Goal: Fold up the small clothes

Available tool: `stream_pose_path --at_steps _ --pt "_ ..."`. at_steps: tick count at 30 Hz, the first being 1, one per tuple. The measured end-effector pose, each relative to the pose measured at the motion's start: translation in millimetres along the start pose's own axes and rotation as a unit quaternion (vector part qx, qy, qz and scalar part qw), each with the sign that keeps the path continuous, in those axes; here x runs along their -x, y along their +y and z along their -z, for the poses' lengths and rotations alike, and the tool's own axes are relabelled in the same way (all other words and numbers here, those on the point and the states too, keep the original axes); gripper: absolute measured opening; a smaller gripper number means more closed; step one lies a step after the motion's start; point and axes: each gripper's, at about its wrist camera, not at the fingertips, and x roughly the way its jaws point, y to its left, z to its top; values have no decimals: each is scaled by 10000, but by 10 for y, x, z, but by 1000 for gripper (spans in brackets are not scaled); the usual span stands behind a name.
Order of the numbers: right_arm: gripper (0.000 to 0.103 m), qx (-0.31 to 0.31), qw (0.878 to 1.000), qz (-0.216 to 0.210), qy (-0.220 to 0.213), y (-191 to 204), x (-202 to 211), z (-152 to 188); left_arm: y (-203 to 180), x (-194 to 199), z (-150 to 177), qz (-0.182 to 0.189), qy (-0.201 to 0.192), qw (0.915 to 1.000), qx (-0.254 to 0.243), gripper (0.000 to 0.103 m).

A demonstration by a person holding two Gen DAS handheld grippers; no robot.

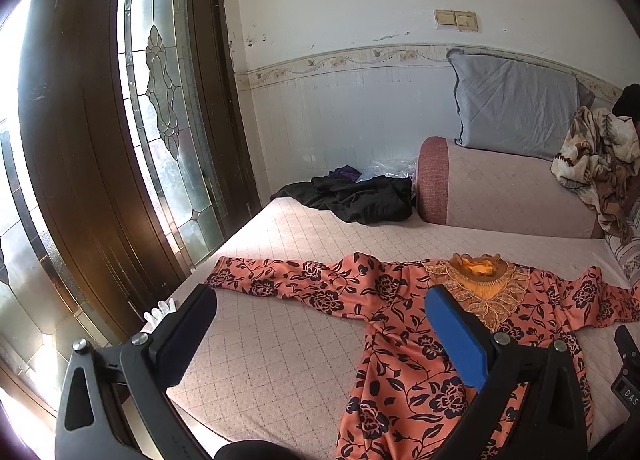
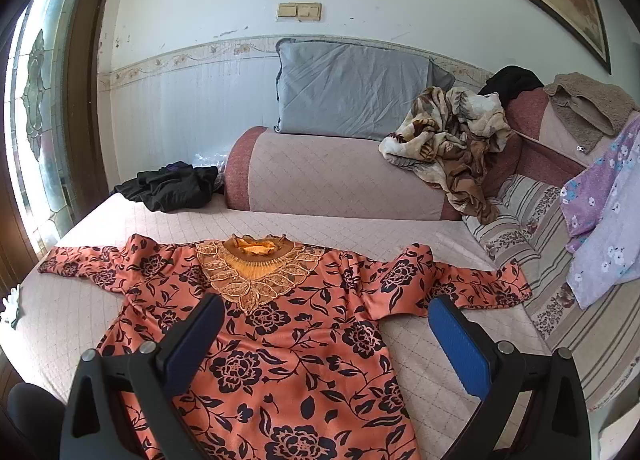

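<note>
An orange long-sleeved top (image 2: 288, 336) with dark flower print and a gold lace collar lies spread flat on the quilted bed (image 2: 424, 236), both sleeves stretched out sideways. In the left wrist view the same top (image 1: 400, 340) sits to the right, its left sleeve reaching toward the bed edge. My left gripper (image 1: 320, 296) hovers open above the bed by that sleeve, nothing between its fingers. My right gripper (image 2: 326, 304) stands open over the top's chest and right side, holding nothing.
A black garment heap (image 2: 172, 186) lies at the bed's far left corner. A bolster (image 2: 340, 176) and grey pillow (image 2: 352, 88) line the wall, with a crumpled floral blanket (image 2: 452, 140) and striped and purple bedding (image 2: 592, 220) at right. A wooden glass-panelled door (image 1: 100, 140) stands left.
</note>
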Motion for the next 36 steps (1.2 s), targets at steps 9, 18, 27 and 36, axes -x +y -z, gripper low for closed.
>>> stream_pose_path --at_steps 9,18,27,36 --pt "103 34 10000 -51 -37 53 -24 5 83 -64 21 -62 51 9999 85 103" --pt "103 30 9999 -68 70 70 -95 27 59 -136 32 -62 118 9999 90 103" --pt "103 -13 9998 -80 164 71 -186 49 25 -192 39 -56 167 9998 62 103" --pt "103 72 9999 5 120 37 -284 83 -82 -277 57 -57 242 9997 -19 103"
